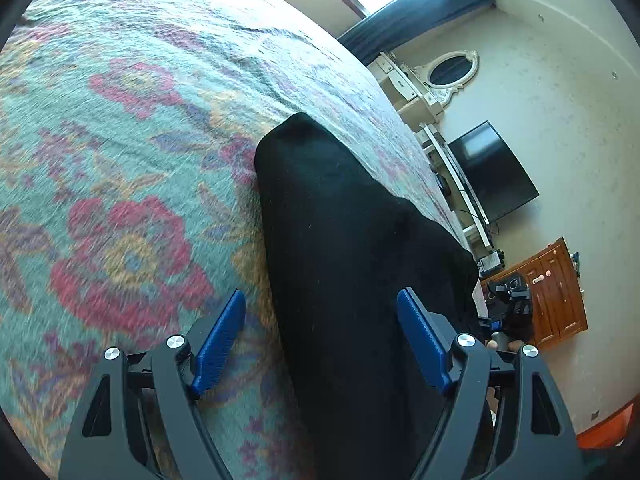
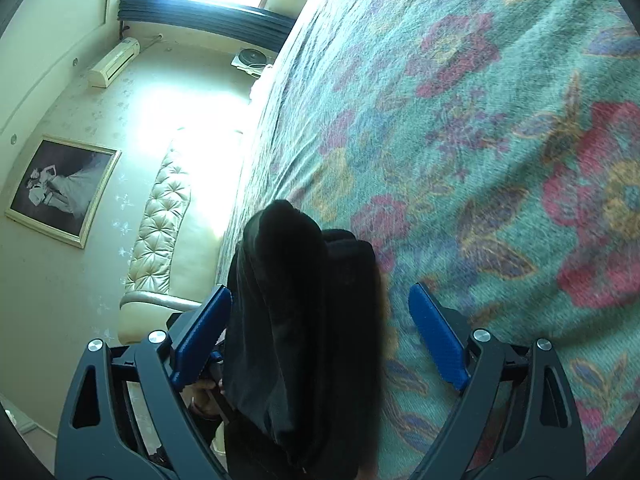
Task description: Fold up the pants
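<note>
The black pants (image 1: pixel 344 240) lie folded into a long, thick strip on the floral bedspread (image 1: pixel 132 128), close to the bed's right edge in the left wrist view. My left gripper (image 1: pixel 322 296) stands open over the near part of the strip. Its blue pads (image 1: pixel 222 340) are wide apart and do not touch the cloth. In the right wrist view the pants (image 2: pixel 304 320) show stacked layers at their far end, near the bed's left edge. My right gripper (image 2: pixel 320 292) is open astride them, and its left pad (image 2: pixel 202 336) sits just beside the cloth.
The bedspread (image 2: pixel 480 140) stretches far beyond the pants. Off the bed in the left wrist view are a dark TV (image 1: pixel 492 172), a wooden cabinet (image 1: pixel 556 292) and an oval mirror (image 1: pixel 450 68). The right wrist view shows a tufted headboard (image 2: pixel 164 216) and a framed picture (image 2: pixel 60 188).
</note>
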Motion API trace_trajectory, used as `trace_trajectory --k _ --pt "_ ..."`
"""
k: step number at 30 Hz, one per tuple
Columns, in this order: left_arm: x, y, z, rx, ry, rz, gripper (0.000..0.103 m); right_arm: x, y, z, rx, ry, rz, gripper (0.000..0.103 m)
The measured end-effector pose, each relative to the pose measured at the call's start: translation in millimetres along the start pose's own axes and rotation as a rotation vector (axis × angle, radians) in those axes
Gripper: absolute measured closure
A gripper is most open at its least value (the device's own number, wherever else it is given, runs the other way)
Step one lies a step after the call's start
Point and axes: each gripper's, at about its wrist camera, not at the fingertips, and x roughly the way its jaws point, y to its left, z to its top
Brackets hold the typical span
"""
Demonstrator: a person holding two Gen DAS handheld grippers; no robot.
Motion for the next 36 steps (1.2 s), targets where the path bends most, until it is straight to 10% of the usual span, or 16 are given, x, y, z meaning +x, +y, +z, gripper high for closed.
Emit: trace_trajectory --k 11,15,17,26,29,36 --pt "41.1 3.9 46.8 -0.014 0.026 -0.037 0.026 48.2 15.2 35.5 -0.045 0.032 -0.039 0.013" --pt "48.2 2.8 52.5 0.0 0.046 -0.046 0.025 58.6 10.1 36.2 -0.023 0.06 -0.09 0.061" --pt "49.3 2.3 53.6 0.004 0.047 -0.052 0.025 60.5 2.7 35.7 0.004 0.061 -0.083 0.069" --pt "51.0 11.1 65.0 -0.083 0.058 -0.067 0.024 68.6 7.6 32.0 -0.009 0.045 -0.082 0.07" --pt "51.7 8.8 60.4 -0.044 0.073 0.049 0.053 61.9 0.6 27.4 -0.014 0.04 -0.082 0.07" --pt "46.4 7.2 55.9 -0.047 0.043 0.091 0.07 59.7 6.3 22.2 -0.031 0.021 -0.101 0.07"
